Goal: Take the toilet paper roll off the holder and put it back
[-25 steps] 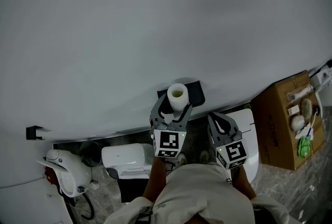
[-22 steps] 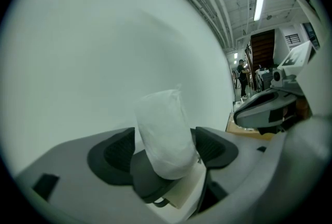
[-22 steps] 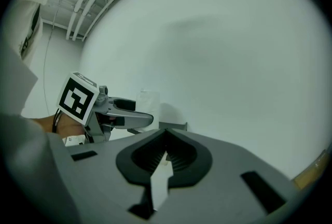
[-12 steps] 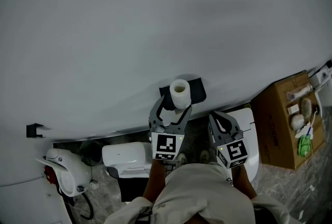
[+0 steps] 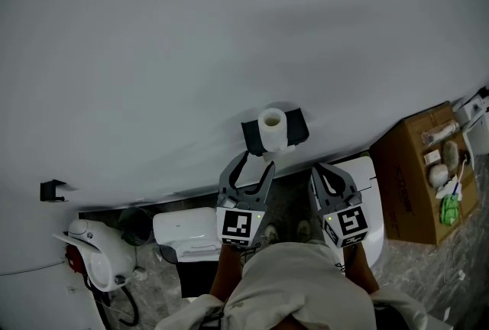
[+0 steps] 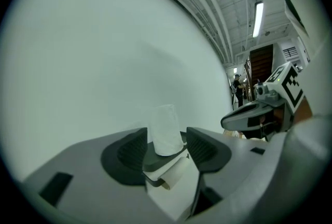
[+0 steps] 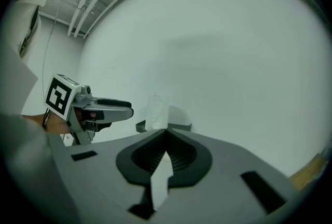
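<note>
Two forearms out of a pale sleeve (image 5: 298, 283) in the head view, reaching side by side toward the grey wall (image 5: 229, 30), both tools pointing nearly level. Left tongs (image 5: 256, 162) spread, jaws just now closing, nothing between the pads, tips just short of the toilet paper roll (image 5: 272, 127) standing upright on the black holder (image 5: 296, 126) fixed to the wall. Right tongs (image 5: 316, 169) pressed together, empty, just right of the holder. Print on the cardboard box (image 5: 416, 176) too small to read. Through the left gripper view, roll (image 6: 166, 129) framed in the gap beyond the parted jaws, not touched. Through the right gripper view, tips meeting at a point (image 7: 166, 132), roll (image 7: 155, 111) ahead, black-and-white square code on the left marker cube (image 7: 59, 96).
</note>
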`<move>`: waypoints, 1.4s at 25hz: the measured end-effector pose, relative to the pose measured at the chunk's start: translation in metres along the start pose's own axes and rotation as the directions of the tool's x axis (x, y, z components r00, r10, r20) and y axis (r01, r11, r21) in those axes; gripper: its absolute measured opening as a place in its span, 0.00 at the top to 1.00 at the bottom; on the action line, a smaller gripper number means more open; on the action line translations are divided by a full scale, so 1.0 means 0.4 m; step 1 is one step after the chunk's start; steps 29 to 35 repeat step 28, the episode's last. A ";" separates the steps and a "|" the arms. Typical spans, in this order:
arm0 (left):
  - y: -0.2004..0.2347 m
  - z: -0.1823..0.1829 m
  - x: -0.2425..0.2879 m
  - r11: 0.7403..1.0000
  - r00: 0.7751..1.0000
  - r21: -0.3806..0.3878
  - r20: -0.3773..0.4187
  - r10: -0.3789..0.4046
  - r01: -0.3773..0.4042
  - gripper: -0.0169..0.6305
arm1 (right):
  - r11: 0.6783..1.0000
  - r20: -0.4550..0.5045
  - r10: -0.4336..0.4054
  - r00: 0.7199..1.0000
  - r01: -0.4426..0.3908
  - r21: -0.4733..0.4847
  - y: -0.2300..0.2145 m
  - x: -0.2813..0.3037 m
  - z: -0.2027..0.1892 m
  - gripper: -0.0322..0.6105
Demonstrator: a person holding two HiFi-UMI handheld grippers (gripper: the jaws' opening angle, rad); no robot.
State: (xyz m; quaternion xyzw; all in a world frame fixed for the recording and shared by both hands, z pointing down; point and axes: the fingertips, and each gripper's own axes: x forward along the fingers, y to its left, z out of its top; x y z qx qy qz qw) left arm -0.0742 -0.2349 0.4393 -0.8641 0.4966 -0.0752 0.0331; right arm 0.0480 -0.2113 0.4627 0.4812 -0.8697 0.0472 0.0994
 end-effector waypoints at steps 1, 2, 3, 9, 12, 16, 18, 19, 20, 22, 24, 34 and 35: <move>-0.003 -0.006 -0.007 1.000 1.000 -0.003 -0.002 -0.007 0.007 0.60 | 1.000 -0.004 0.001 1.000 -0.001 -0.003 0.009 -0.003 -0.002 0.96; -0.007 -0.011 -0.014 1.000 1.000 -0.007 -0.005 -0.014 0.014 0.60 | 1.000 -0.008 0.003 1.000 -0.003 -0.007 0.019 -0.006 -0.004 0.96; -0.011 -0.017 -0.020 1.000 1.000 -0.012 -0.008 -0.023 0.023 0.60 | 1.000 -0.013 0.004 1.000 -0.004 -0.012 0.029 -0.009 -0.007 0.96; -0.031 -0.038 -0.048 0.997 0.997 -0.042 -0.009 -0.072 0.071 0.60 | 1.000 -0.036 -0.019 0.999 0.019 -0.008 0.067 -0.028 -0.023 0.96; -0.036 -0.046 -0.055 0.995 0.996 -0.054 -0.005 -0.089 0.088 0.61 | 0.999 -0.046 -0.034 0.998 0.034 0.001 0.077 -0.034 -0.035 0.96; -0.049 -0.041 -0.060 0.995 0.996 -0.051 0.008 -0.091 0.091 0.62 | 0.999 -0.039 -0.040 0.998 0.040 0.011 0.078 -0.049 -0.036 0.96; -0.061 -0.034 -0.064 0.996 0.997 -0.040 0.009 -0.083 0.083 0.62 | 0.999 -0.026 -0.030 0.999 0.031 0.016 0.074 -0.057 -0.037 0.96; -0.069 -0.033 -0.067 0.996 0.997 -0.036 0.003 -0.077 0.077 0.62 | 1.000 -0.020 -0.021 1.000 0.021 0.021 0.073 -0.062 -0.038 0.96; -0.079 -0.031 -0.071 0.997 0.998 -0.032 -0.002 -0.068 0.068 0.62 | 1.000 -0.015 -0.008 1.000 0.009 0.025 0.070 -0.067 -0.039 0.96; -0.098 -0.030 -0.074 0.999 0.999 -0.024 -0.009 -0.044 0.044 0.62 | 0.999 -0.006 0.021 1.000 -0.020 0.034 0.062 -0.077 -0.043 0.96; -0.117 -0.031 -0.071 1.000 1.000 -0.017 -0.015 -0.022 0.021 0.63 | 0.998 0.004 0.044 0.999 -0.044 0.042 0.045 -0.083 -0.046 0.96; -0.148 -0.028 -0.057 1.000 1.000 -0.005 -0.002 0.017 -0.017 0.64 | 0.996 0.019 0.073 0.997 -0.073 0.046 0.000 -0.092 -0.059 0.96; -0.148 -0.028 -0.057 1.000 1.000 -0.005 -0.002 0.017 -0.017 0.64 | 0.996 0.019 0.073 0.997 -0.073 0.046 0.000 -0.092 -0.059 0.96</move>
